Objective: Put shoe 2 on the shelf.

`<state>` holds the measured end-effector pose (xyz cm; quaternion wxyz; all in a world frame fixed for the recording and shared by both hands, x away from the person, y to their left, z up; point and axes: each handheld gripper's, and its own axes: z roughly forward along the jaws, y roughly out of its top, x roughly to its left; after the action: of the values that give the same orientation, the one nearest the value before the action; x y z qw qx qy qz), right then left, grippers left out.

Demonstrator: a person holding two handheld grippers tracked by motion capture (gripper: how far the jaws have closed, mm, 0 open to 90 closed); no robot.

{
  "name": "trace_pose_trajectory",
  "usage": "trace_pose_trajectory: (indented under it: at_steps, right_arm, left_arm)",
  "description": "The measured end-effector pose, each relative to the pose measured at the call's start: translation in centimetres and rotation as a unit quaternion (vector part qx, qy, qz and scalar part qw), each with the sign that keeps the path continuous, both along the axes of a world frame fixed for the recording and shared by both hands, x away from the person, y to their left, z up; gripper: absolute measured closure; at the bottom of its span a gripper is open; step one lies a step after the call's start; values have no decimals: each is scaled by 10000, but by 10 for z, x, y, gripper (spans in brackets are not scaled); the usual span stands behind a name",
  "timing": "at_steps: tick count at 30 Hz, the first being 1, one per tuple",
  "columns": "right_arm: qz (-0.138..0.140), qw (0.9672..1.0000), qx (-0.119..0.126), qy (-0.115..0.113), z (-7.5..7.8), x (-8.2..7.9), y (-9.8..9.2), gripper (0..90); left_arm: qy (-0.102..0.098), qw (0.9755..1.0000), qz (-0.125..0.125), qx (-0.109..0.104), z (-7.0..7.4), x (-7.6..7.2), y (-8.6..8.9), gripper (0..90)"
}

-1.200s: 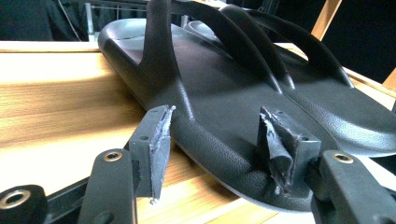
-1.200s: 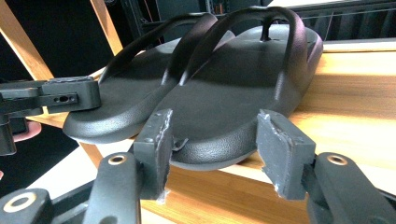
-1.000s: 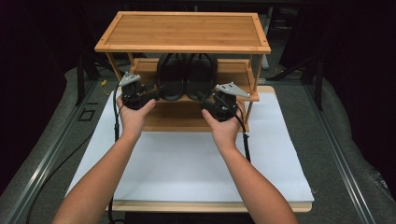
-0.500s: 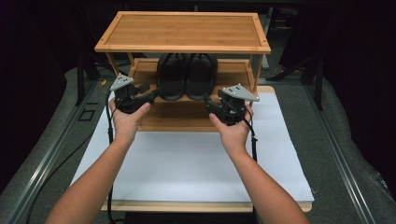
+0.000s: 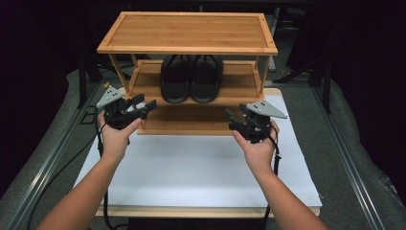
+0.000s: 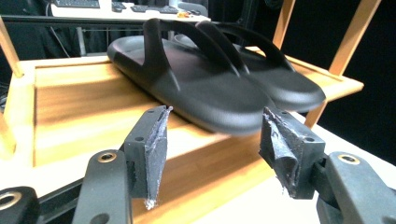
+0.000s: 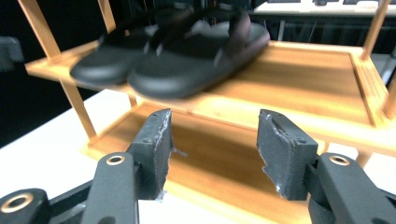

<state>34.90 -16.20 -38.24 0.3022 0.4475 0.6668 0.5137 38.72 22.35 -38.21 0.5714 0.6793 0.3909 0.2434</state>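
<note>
Right now both my grippers are off the slippers and empty. Left gripper (image 5: 146, 105) sits at about 9 o'clock of the rack (image 5: 186, 32), right gripper (image 5: 232, 120) at about 4 o'clock of it, both over the white sheet (image 5: 191, 167) on the worktop (image 5: 201, 211).

Pair of black slippers (image 5: 190, 79) lies side by side on the rack's middle shelf (image 5: 239, 81), toes at the front edge, under the top shelf. From the left gripper they're at roughly 2 o'clock in the high view, near but apart. From the right gripper they're at roughly 11 o'clock, also apart.

Left gripper view: jaws stand wide, nothing between the pads. Left slipper (image 6: 187, 84) toe is just beyond and above the gap, right slipper (image 6: 275, 79) behind it toward 1 o'clock. No contact.

Right gripper view: jaws wide too, gap empty. Slippers are up at 11 o'clock on the middle shelf, blurred. Bottom shelf (image 7: 219, 158) shows through the gap.

Left gripper's jaws have just been opening a bit further, with nothing between them.
</note>
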Motion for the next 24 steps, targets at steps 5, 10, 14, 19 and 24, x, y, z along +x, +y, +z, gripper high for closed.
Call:
trace_pose_trajectory:
  at_steps: [5,10,14,19,24]
  right_arm:
    - [-44,9999,-91,61,-11,-17,-13,431]
    - [-77,9994,-276,182,-29,-32,-24,403]
    - [-36,9991,-329,274,-44,-43,-32,394]
    - [-107,9987,-341,354,-64,-53,-40,393]
    - [-258,9978,-398,456,-83,-57,-49,393]
  left_arm:
    - [38,10000,-30,37,-11,-14,9,405]
    - [169,9998,5,42,-27,-25,18,400]
    - [287,9995,41,152,-42,-33,24,396]
    - [544,9982,27,234,-63,-40,31,389]
    - [650,9976,131,202,-86,-45,37,389]
